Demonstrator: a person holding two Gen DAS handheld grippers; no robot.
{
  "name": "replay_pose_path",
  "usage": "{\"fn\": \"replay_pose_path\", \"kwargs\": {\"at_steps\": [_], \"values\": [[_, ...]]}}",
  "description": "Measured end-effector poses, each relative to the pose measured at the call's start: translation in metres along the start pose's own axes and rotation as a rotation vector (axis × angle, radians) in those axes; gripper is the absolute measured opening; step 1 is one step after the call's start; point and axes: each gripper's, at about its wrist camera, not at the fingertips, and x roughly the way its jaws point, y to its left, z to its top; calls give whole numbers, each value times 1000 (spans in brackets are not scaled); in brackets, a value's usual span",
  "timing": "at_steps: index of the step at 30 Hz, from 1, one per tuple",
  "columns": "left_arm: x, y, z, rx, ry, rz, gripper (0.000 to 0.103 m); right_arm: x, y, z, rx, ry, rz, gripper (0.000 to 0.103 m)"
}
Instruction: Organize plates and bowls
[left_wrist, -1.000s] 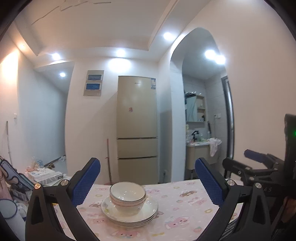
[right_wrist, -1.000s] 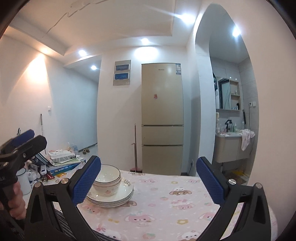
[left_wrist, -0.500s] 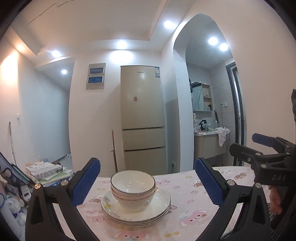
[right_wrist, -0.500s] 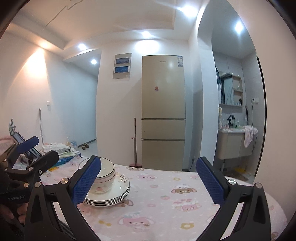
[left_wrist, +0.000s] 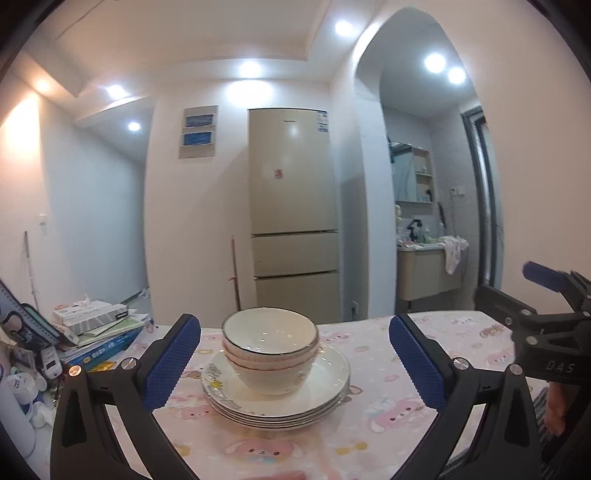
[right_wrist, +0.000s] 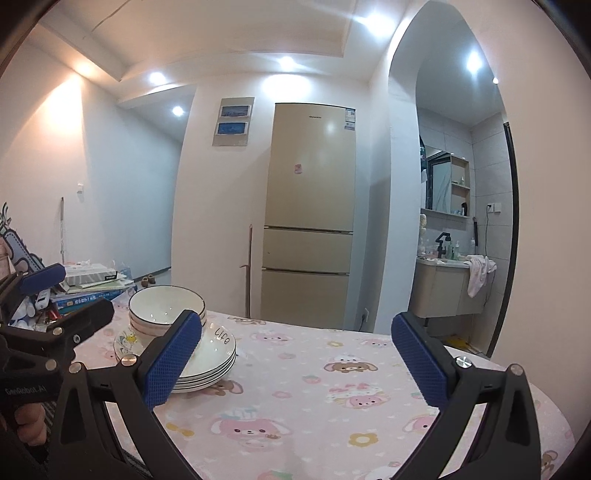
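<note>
Pink cartoon-print tablecloth (right_wrist: 314, 387) in a white-walled room with a beige fridge (left_wrist: 293, 214).
Nested white ceramic bowls (left_wrist: 269, 343) on stacked white plates (left_wrist: 325, 391) sit near its left edge; left gripper (left_wrist: 293, 360) and right gripper (right_wrist: 295, 360) both gape, holding nothing.

plate stack (left_wrist: 275, 400) on pink-clothed table (left_wrist: 369, 435)

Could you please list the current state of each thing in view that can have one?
Left tongs: open, empty, lined up with the bowls.
Right tongs: open, empty, over the tablecloth.
Bowls: nested, upright, on the plates.
Plates: stacked flat on the tablecloth.
Fridge: doors shut.
Books: piled flat at the table's left edge.
</note>
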Motion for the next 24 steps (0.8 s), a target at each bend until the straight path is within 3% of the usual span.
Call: {"fn": "replay_pose_path", "kwargs": {"at_steps": [9, 14, 24], "values": [[-7, -9, -3, 20, -41, 5, 103, -3, -23, -1, 105, -10, 17, 103], [-20, -11, -2, 46, -115, 21, 103, -5, -16, 0, 75, -28, 18, 103], [-16, -6, -4, 34, -100, 29, 103, -9, -13, 0, 62, -52, 22, 103]]}}
